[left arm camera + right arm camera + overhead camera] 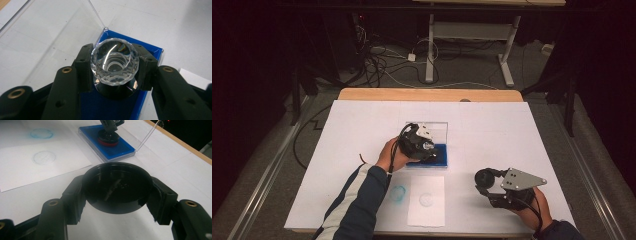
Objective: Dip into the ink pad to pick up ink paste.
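Observation:
My left gripper (pixel 424 146) (pixel 114 68) is shut on a stamp's faceted clear knob (pixel 114 61). The stamp (pixel 428 146) (pixel 108 138) stands upright with its black and red base on the blue ink pad (pixel 441 157) (pixel 98 108) (pixel 120 148). The pad's clear lid (pixel 435 130) (pixel 50 32) stands open behind it. Near the table's front right, my right gripper (pixel 485 182) (pixel 117 195) is shut on a round black cap (pixel 485 177) (pixel 117 187), held just above the table. In the right gripper view the left gripper (pixel 109 123) reaches down onto the stamp.
A white paper sheet (pixel 427 201) (pixel 37 163) with a faint round print lies near the front edge. A blue ring print (pixel 398 193) (pixel 41 133) marks the table cover left of it. The wooden table edge (pixel 427 94) runs along the far side.

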Available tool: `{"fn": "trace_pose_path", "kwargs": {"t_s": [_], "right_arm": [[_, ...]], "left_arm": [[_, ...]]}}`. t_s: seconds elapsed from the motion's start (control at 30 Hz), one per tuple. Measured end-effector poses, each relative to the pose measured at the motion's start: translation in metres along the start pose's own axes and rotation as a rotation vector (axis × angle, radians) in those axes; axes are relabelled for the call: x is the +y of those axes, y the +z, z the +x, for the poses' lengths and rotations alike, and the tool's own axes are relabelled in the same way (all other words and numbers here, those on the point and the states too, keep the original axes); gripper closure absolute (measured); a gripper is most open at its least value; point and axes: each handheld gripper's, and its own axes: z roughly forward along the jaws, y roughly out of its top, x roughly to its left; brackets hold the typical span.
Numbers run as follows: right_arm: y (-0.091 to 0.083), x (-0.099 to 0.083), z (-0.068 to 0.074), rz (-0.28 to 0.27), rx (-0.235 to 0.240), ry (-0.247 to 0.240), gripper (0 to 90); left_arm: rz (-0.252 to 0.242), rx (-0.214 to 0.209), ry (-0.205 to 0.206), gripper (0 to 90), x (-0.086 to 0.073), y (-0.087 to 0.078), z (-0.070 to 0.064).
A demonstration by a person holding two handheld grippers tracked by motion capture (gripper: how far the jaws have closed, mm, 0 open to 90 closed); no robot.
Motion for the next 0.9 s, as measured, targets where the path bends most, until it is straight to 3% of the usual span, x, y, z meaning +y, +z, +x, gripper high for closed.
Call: {"fn": "trace_pose_path", "kwargs": {"t_s": [0.9], "right_arm": [[0.0,-0.0001,0.0011,0.006,-0.001,-0.005,38.7]], "left_arm": [[0.001,-0.008,-0.018,54.3,-0.0002,0.0005,0.0002]]}}
